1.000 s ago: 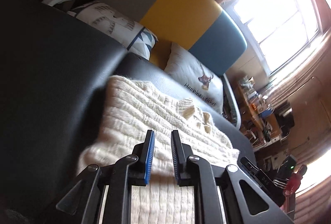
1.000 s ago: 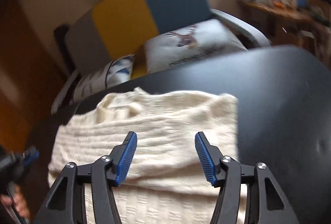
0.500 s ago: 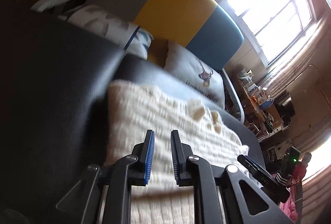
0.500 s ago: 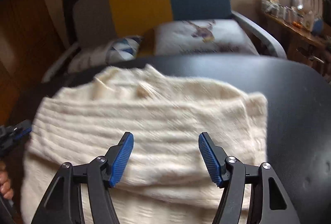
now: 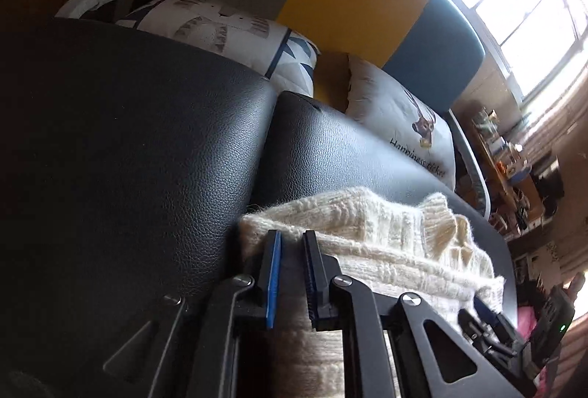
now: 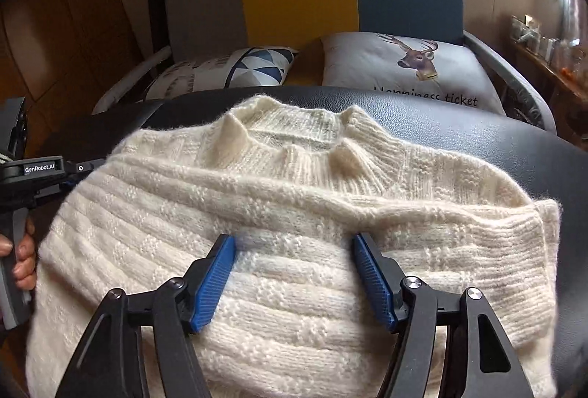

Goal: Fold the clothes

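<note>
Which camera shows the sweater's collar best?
The right wrist view: the collar faces the camera, its whole ring visible above the open right gripper. The left wrist view sees the collar edge-on from the side, as a few raised folds.

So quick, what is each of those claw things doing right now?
Left gripper: narrowly open, at the cream sweater's edge, gripping nothing visible.
Right gripper: wide open above the sweater.
</note>
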